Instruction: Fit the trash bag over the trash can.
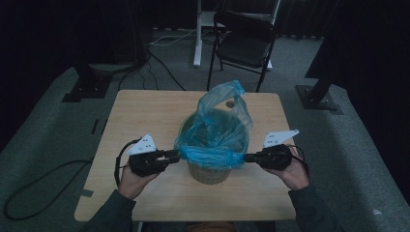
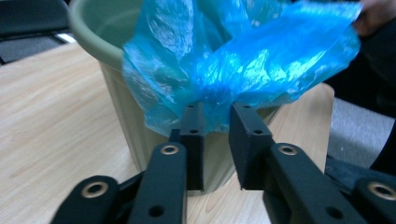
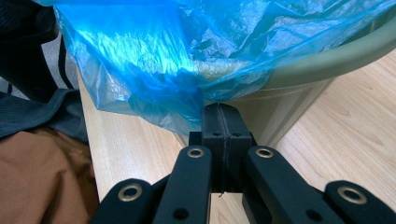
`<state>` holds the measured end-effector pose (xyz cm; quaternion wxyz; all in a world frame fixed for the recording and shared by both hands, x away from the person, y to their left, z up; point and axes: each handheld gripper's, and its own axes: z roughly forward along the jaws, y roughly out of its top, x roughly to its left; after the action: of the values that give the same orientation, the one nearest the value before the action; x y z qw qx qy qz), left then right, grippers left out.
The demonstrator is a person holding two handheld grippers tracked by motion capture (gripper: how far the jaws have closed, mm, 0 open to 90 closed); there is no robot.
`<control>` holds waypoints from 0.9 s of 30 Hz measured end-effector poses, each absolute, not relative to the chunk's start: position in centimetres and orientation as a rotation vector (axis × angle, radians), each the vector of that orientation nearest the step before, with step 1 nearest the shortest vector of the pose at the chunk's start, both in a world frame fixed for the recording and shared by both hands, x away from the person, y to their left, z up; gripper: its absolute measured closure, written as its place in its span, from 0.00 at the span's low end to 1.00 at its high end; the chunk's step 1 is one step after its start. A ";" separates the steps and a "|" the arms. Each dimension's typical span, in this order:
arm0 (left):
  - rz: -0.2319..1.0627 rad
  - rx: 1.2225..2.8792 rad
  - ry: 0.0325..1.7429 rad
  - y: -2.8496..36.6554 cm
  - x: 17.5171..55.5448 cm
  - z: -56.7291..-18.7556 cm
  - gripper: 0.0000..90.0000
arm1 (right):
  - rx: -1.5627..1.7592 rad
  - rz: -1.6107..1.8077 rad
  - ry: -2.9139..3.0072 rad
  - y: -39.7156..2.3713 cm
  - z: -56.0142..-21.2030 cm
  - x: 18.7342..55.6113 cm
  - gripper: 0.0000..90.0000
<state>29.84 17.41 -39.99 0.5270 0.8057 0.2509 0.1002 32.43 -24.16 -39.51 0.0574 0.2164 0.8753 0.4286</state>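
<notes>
A pale green ribbed bin [image 1: 209, 174] stands near the front middle of the wooden table [image 1: 145, 111], lined with a blue plastic bag [image 1: 217, 125] whose rim is folded over the bin's edge. My left gripper [image 1: 176, 155] is at the bin's left side. In the left gripper view its jaws stand apart [image 2: 217, 116], with the bag's hem [image 2: 233, 60] hanging at their tips and the bin wall [image 2: 116, 93] behind. My right gripper [image 1: 247, 157] is at the bin's right side, its jaws [image 3: 223, 112] closed together on the bag's lower edge [image 3: 140, 60] below the bin's rim [image 3: 299, 70].
A black folding chair [image 1: 244, 41] and a white desk leg [image 1: 197, 38] stand beyond the table's far edge. Dark stand bases [image 1: 87, 89] [image 1: 316, 99] flank the table, and a cable [image 1: 38, 188] loops on the carpet at left. The person's lap [image 3: 42, 177] is at the table's near edge.
</notes>
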 end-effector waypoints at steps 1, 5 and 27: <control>0.235 1.909 0.603 17.7 29.8 -39.8 0.79 | 0.659 1.302 2.650 -24.2 -39.5 32.4 1.00; 0.262 1.880 0.598 18.0 29.8 -38.7 0.72 | 0.663 1.306 2.634 -24.4 -39.2 32.3 1.00; 0.173 1.950 0.526 16.4 29.7 -40.0 0.98 | 0.617 1.313 2.652 -23.9 -39.0 31.7 1.00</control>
<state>29.67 16.39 -39.96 0.5290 0.8163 0.2203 0.0722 31.70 -23.87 -38.97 0.0593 0.2037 0.8758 0.4335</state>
